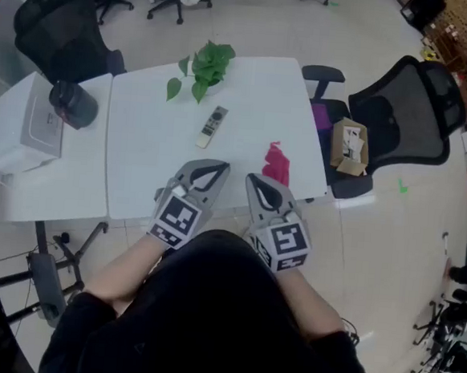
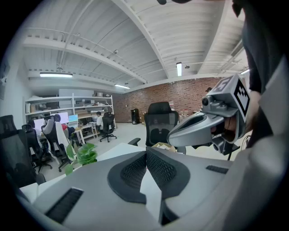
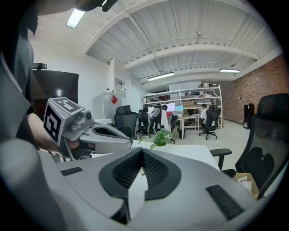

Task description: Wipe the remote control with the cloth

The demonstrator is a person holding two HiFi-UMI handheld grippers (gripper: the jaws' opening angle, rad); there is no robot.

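A slim grey remote control [image 1: 212, 127] lies on the white table [image 1: 147, 159], pointing toward the plant. A crumpled pink cloth [image 1: 276, 162] rests near the table's right front corner. Both grippers hover side by side over the table's front edge, close to the person's body. My left gripper [image 1: 217, 167] is shut and holds nothing; in its own view the left gripper [image 2: 146, 152] has its tips together. My right gripper [image 1: 254, 178] is shut and empty too, just left of and nearer than the cloth; the right gripper [image 3: 142, 151] shows its pads meeting. Neither touches remote or cloth.
A green leafy plant [image 1: 203, 67] sits at the table's far edge. A second white table [image 1: 33, 174] on the left carries a white box [image 1: 43, 123] and a dark round object [image 1: 74, 103]. A black office chair [image 1: 400, 118] with a cardboard box [image 1: 349, 146] stands to the right.
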